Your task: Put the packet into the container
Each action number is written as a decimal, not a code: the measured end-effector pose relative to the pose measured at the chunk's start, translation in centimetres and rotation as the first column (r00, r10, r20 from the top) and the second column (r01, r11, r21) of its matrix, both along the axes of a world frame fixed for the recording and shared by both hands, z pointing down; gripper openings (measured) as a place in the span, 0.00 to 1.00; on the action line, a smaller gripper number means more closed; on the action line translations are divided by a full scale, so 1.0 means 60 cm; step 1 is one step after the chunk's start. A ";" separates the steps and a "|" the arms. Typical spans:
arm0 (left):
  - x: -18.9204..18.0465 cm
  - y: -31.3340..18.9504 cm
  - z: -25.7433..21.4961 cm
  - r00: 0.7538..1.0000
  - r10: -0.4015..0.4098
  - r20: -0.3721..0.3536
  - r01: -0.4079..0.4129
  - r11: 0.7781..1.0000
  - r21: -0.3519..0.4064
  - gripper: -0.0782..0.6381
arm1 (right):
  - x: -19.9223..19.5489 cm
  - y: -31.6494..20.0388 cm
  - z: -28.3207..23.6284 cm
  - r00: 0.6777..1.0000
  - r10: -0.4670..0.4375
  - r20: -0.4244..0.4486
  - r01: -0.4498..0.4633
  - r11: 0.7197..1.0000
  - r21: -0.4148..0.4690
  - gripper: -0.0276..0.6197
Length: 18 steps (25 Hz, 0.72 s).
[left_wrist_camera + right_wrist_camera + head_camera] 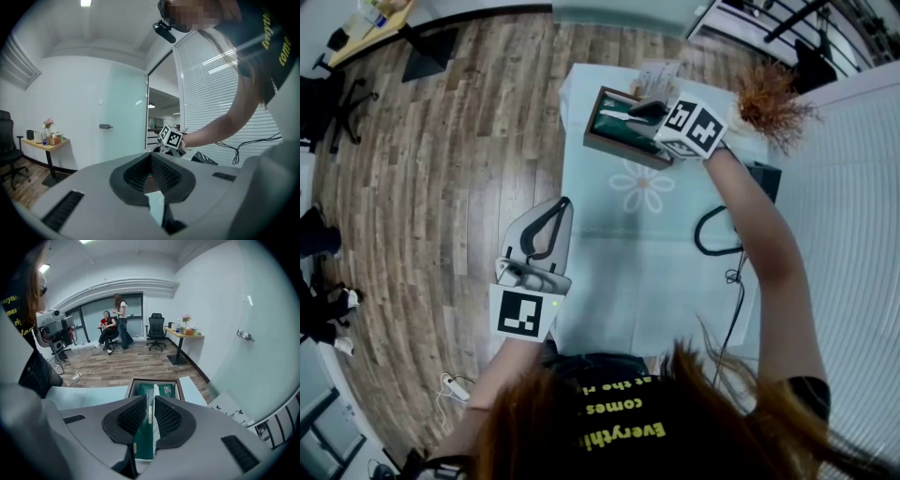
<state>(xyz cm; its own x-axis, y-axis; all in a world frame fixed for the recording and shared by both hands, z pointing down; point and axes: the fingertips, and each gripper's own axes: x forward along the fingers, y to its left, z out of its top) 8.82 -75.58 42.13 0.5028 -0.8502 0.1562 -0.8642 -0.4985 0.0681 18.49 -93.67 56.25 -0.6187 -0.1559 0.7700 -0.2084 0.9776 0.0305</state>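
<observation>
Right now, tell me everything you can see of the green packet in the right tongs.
The green packet is thin, flat and glossy like plastic film, with a white sealed edge. It stands on edge between the ribbed black pads of the right tongs, which are shut on it, over the brown container where a second green packet lies.

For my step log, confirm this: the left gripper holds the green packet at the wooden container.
Not right. It is the right gripper that holds the green packet at the wooden container. The right gripper view shows the packet clamped between its fingers. In the left gripper view, the left gripper has nothing between its fingers.
</observation>
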 end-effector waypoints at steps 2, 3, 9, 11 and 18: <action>0.000 0.001 -0.001 1.000 -0.002 0.000 0.002 1.000 0.003 0.11 | 0.003 0.001 -0.003 1.000 0.023 0.010 -0.023 1.000 0.015 0.11; -0.001 0.002 -0.002 1.000 -0.003 0.001 0.003 1.000 0.002 0.11 | 0.005 0.000 -0.003 0.999 0.034 0.014 -0.034 0.999 0.027 0.09; -0.005 0.004 -0.005 1.000 -0.011 0.004 0.011 1.000 0.007 0.11 | 0.008 -0.007 -0.025 0.987 0.116 0.108 -0.126 0.988 0.093 0.08; -0.005 0.005 -0.006 1.000 -0.013 0.005 0.013 1.000 0.008 0.11 | 0.008 -0.007 -0.037 0.979 0.139 0.150 -0.157 0.982 0.108 0.08; -0.005 0.012 -0.018 1.000 -0.009 0.004 0.009 1.000 0.028 0.11 | 0.017 0.003 -0.104 0.918 0.228 0.324 -0.282 0.951 0.129 0.08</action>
